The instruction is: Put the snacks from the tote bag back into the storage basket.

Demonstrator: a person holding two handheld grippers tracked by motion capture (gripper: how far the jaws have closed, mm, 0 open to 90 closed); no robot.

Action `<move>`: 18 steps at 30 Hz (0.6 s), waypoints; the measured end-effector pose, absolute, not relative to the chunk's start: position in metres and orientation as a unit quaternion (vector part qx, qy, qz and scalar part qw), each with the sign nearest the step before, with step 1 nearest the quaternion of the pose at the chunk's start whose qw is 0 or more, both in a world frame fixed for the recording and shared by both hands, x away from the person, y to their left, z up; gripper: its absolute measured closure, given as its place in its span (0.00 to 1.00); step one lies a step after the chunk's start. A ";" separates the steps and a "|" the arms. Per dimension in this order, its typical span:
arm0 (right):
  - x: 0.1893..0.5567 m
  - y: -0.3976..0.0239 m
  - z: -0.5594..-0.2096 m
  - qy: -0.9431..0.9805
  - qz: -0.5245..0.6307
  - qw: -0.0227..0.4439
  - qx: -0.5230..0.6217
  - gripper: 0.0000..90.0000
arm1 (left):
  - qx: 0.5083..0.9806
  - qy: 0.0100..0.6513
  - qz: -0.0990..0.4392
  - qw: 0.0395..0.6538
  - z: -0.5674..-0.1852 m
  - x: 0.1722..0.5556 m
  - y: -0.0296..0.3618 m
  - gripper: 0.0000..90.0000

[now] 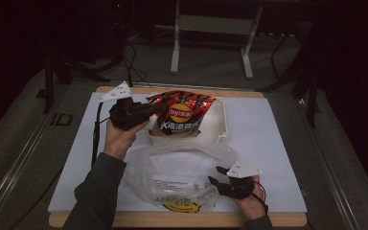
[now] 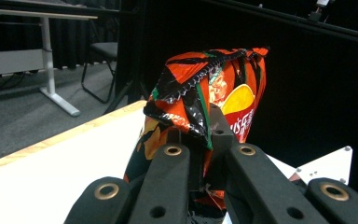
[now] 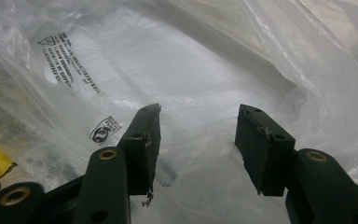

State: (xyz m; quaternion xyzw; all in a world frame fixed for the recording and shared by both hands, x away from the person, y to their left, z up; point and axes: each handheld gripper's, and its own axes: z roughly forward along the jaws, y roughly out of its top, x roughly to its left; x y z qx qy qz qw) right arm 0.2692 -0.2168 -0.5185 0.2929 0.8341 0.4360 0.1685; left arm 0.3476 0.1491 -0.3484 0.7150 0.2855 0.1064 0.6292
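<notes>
A red and black chip bag (image 1: 182, 112) lies over a white tray (image 1: 222, 122) at the back middle of the table. My left gripper (image 1: 151, 111) comes in from its left and is shut on the bag's crimped edge. In the left gripper view the chip bag (image 2: 205, 88) stands up between the jaws of the left gripper (image 2: 200, 140), pinched at its lower corner. A crumpled clear plastic bag (image 1: 177, 172) lies in front of the tray. My right gripper (image 1: 215, 175) rests at its right edge, open. In the right gripper view the open right gripper (image 3: 198, 126) has the plastic bag's film (image 3: 168, 70) lying past and below its jaws.
A white sheet (image 1: 273, 153) covers the wooden tabletop, with bare room at the right. A yellow print (image 1: 181, 207) shows on the plastic bag near the front edge. Behind the table stand a white desk frame (image 1: 211, 28) and dark stands with cables on the floor.
</notes>
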 end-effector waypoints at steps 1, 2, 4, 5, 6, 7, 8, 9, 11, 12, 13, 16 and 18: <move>0.269 -0.217 -0.519 0.834 0.436 0.169 0.293 0.55 | 0.714 0.287 0.105 0.630 -0.349 0.349 0.149 0.99; 0.269 -0.217 -0.519 0.834 0.436 0.168 0.292 0.55 | 0.715 0.288 0.105 0.629 -0.350 0.350 0.149 0.99; 0.269 -0.216 -0.519 0.835 0.436 0.168 0.292 0.55 | 0.715 0.288 0.105 0.628 -0.351 0.353 0.148 0.99; 0.269 -0.216 -0.519 0.835 0.435 0.168 0.291 0.55 | 0.715 0.289 0.104 0.628 -0.352 0.354 0.148 0.99; 0.269 -0.216 -0.519 0.835 0.435 0.168 0.291 0.55 | 0.715 0.290 0.104 0.628 -0.353 0.356 0.147 0.99; 0.269 -0.216 -0.519 0.835 0.435 0.168 0.291 0.55 | 0.715 0.290 0.104 0.628 -0.353 0.356 0.147 0.99; 0.269 -0.217 -0.519 0.835 0.436 0.169 0.291 0.55 | 0.713 0.292 0.102 0.629 -0.354 0.358 0.147 0.99; 0.270 -0.217 -0.519 0.834 0.436 0.169 0.292 0.55 | 0.713 0.293 0.101 0.629 -0.355 0.359 0.147 0.99; 0.270 -0.218 -0.519 0.834 0.436 0.169 0.292 0.55 | 0.712 0.294 0.101 0.630 -0.356 0.362 0.147 0.99; 0.270 -0.218 -0.519 0.834 0.436 0.169 0.292 0.55 | 0.713 0.295 0.100 0.629 -0.357 0.363 0.148 0.99; 0.270 -0.217 -0.519 0.834 0.436 0.169 0.292 0.55 | 0.711 0.296 0.100 0.629 -0.357 0.364 0.148 0.99; 0.270 -0.217 -0.519 0.835 0.436 0.169 0.292 0.55 | 0.710 0.297 0.097 0.630 -0.359 0.367 0.148 0.99; 0.269 -0.217 -0.519 0.834 0.436 0.169 0.292 0.55 | 0.709 0.299 0.096 0.632 -0.360 0.369 0.148 0.99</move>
